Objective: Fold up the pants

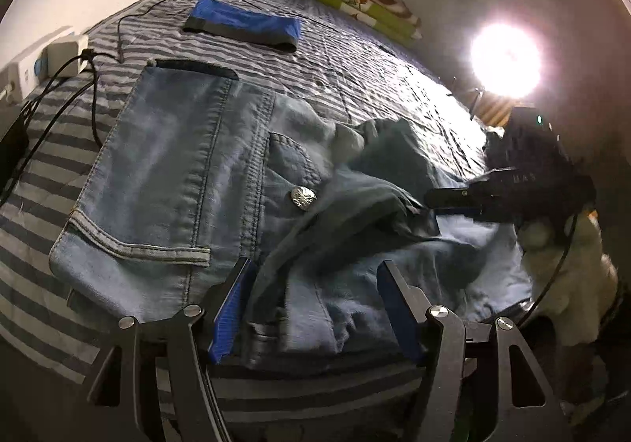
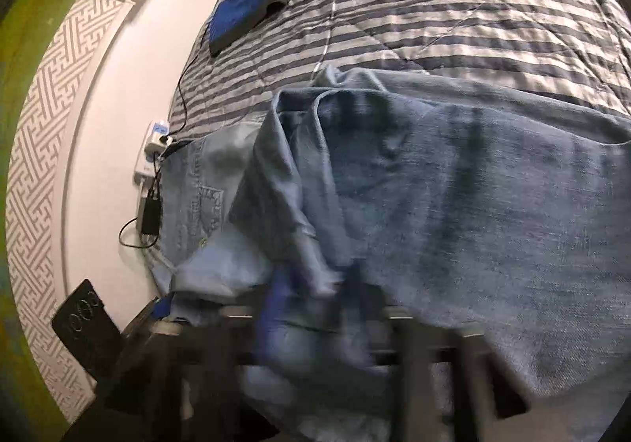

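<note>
Light blue jeans lie on a striped bedspread, waist end flat at the left with a metal button showing. The leg part is bunched up and lifted at the right. My left gripper stands open low over the near edge, with a dark fold of denim lying between its blue pads. My right gripper comes in from the right, shut on a fold of the leg. In the right wrist view the jeans drape over the blurred right gripper and hide most of its fingers.
Folded blue shorts lie farther back on the bed. A white power strip with black cables sits by the wall at the left. Green floral bedding lies at the head. A bright lamp glares at the right.
</note>
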A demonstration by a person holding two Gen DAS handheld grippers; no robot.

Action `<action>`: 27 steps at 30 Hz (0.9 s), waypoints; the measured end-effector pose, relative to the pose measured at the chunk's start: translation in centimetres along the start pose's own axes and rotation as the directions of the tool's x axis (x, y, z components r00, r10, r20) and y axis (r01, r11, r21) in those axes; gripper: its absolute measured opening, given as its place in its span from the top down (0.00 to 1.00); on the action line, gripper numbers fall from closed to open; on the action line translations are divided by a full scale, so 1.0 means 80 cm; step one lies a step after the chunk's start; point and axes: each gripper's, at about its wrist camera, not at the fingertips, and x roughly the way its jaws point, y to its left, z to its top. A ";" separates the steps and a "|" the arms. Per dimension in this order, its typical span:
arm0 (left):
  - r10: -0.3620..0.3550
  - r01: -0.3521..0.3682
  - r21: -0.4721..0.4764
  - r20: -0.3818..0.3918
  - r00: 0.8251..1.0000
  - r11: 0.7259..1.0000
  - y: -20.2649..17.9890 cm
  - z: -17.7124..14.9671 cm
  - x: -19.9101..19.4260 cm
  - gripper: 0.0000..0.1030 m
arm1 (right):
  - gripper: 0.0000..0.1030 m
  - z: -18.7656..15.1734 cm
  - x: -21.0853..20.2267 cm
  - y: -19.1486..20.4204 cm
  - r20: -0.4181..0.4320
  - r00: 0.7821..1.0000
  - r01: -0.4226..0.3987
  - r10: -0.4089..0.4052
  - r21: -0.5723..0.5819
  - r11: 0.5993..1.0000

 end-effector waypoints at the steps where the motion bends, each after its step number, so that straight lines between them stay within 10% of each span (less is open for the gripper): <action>1: 0.011 -0.011 0.014 0.003 1.000 1.000 -0.003 -0.001 0.001 0.41 | 0.89 0.001 -0.003 0.003 0.005 1.000 -0.009 0.009 0.000 1.000; 10: 0.023 -0.023 -0.042 0.015 1.000 0.999 0.012 -0.003 -0.003 0.85 | 0.94 0.062 -0.016 0.107 0.114 0.993 -0.015 0.031 -0.143 0.990; 27: -0.034 0.042 -0.128 0.069 0.997 0.991 0.032 -0.012 -0.034 0.92 | 0.97 0.144 0.064 0.156 0.091 0.995 -0.028 0.038 -0.107 0.994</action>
